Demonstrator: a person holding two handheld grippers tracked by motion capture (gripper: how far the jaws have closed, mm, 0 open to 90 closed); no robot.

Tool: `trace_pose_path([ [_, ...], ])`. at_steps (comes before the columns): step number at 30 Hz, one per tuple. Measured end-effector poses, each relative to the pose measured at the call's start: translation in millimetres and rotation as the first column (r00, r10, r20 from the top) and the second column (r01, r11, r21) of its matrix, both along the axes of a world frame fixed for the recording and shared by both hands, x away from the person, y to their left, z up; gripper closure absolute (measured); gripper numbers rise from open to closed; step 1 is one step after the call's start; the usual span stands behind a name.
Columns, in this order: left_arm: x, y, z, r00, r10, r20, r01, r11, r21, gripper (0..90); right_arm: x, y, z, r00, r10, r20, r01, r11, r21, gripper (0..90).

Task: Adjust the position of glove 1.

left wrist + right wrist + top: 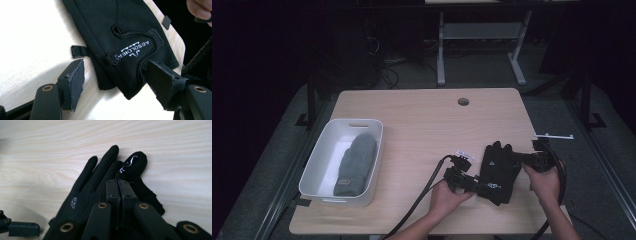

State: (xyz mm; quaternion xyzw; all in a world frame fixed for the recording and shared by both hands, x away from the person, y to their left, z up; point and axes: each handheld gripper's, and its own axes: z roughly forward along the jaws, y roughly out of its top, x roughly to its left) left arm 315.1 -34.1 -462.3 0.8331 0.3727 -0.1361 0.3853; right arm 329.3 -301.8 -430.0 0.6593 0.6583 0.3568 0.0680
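A black glove point(498, 169) lies flat near the table's front right, fingers pointing away from the person. Its cuff point(130, 50) carries a white ABSOLDIER logo. My left gripper point(473, 186) is at the cuff end and open point(117, 83), with the cuff's corner lying between its pads point(76, 82). My right gripper point(527, 159) comes in from the glove's right side. Its jaws point(119, 182) are shut together right over the glove's palm point(85, 195), and I see no fabric between them. A grey mitten point(356, 164) lies in a white bin point(314, 167) at the left.
The wooden table point(422, 120) has a round cable hole point(463, 101) at the back. A thin white piece point(554, 136) sticks out over the right edge. A small white tag point(464, 155) lies beside the left gripper. Cables trail from both grippers toward the front edge.
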Motion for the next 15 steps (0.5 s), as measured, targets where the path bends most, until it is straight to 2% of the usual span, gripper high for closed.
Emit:
trace_pose_path([
  [3, -1.2, -4.5, -1.1, 0.9999, 0.011, 0.005, -0.011, 0.9999, 0.005, 32.1, -3.5, -6.1, -4.1, 0.9995, -0.030, 0.006, 0.030, 0.998, -0.047, 63.1],
  [4, -1.3, -5.8, -1.6, 0.9999, 0.013, 0.005, -0.013, 0.9999, 0.007, 32.6, -3.6, -8.4, -7.0, 0.9993, -0.036, -0.003, 0.036, 0.998, -0.049, 56.3],
  [7, -2.2, -8.5, -1.2, 0.9996, 0.018, 0.024, -0.019, 0.9995, 0.025, 36.6, -2.8, -14.6, -16.9, 0.9985, -0.049, -0.026, 0.049, 0.998, -0.034, 45.0],
  [9, -2.5, -9.9, -0.7, 0.9993, 0.022, 0.032, -0.023, 0.9991, 0.037, 38.8, -1.2, -15.4, -22.1, 0.9978, -0.051, -0.042, 0.050, 0.998, -0.024, 39.8],
  [12, -3.5, -12.2, -0.4, 0.9981, 0.008, 0.060, -0.012, 0.9979, 0.064, 46.4, 2.4, -14.1, -27.1, 0.9972, -0.044, -0.060, 0.045, 0.999, 0.013, 37.6],
  [15, -4.4, -15.3, 0.6, 0.9966, -0.009, 0.082, 0.002, 0.9958, 0.092, 51.7, 5.1, -11.0, -27.5, 0.9969, -0.049, -0.062, 0.049, 0.999, 0.011, 38.4],
])
